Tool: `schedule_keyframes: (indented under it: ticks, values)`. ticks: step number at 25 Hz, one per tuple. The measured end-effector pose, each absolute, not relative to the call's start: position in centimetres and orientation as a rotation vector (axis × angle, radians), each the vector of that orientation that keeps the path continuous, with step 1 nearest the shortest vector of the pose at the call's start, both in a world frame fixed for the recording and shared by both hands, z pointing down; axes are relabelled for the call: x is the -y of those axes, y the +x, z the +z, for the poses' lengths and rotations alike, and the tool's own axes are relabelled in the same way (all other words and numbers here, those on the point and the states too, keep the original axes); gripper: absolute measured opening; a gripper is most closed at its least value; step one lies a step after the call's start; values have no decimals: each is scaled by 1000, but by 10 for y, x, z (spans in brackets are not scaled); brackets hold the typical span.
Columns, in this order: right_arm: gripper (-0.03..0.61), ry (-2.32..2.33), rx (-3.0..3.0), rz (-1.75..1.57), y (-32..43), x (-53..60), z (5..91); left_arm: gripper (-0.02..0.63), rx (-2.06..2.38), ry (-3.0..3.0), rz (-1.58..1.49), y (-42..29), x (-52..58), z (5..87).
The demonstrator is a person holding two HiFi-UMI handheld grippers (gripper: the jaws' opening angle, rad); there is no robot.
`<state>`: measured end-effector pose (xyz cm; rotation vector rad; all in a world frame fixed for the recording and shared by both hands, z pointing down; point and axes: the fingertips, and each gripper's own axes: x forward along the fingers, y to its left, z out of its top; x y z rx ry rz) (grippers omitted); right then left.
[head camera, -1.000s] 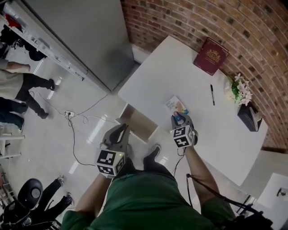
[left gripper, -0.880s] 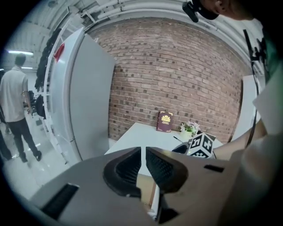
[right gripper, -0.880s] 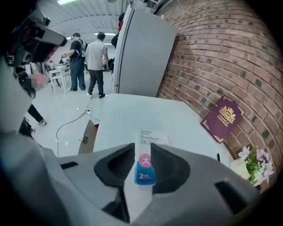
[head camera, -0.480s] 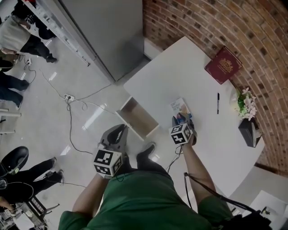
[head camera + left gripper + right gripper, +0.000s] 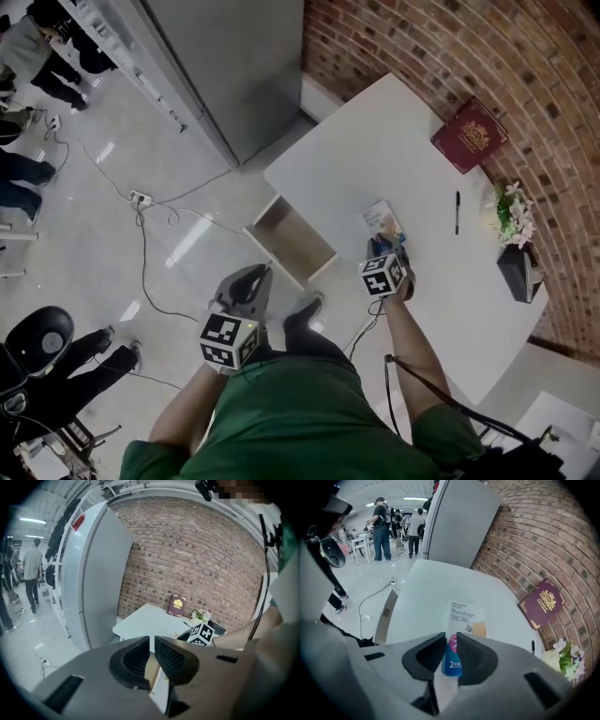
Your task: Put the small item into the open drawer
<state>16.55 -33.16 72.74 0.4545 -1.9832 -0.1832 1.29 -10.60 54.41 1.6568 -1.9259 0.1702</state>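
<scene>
A small bandage box (image 5: 382,219) lies flat on the white table (image 5: 375,150); its label shows in the right gripper view (image 5: 465,615). My right gripper (image 5: 383,247) points steeply down at the box's near end. Its jaws have just been closing, and both pads now press on the blue end of the box (image 5: 451,641). The open wooden drawer (image 5: 286,234) sticks out of the table's left side and is empty (image 5: 385,616). My left gripper (image 5: 264,273) hangs in front of the drawer, below table height, shut with nothing in it (image 5: 152,641).
A dark red book (image 5: 470,134), a black pen (image 5: 457,212), white flowers (image 5: 511,210) and a black box (image 5: 520,268) lie along the table's brick-wall side. A tall grey cabinet (image 5: 225,66) stands left of the table. A cable (image 5: 150,220) runs over the floor; people stand far left.
My right gripper has sunk onto the near end of the bandage box and its jaws have narrowed on it. The left gripper has dropped a little before the drawer.
</scene>
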Motion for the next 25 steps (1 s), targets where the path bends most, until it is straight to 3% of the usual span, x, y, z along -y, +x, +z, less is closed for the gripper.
schedule_keyframes:
  ticks: [2,7,25]
  values:
    - [47,457,1973,-183,166,327,725,28,1920,1657,165,6,99,544]
    - [28,494,1973,-174,167,316,714,28,1907,1638,126,-14,78,544]
    - [14,494,2268,78,86,235,637,28,1860,1666,65,-78,13,549]
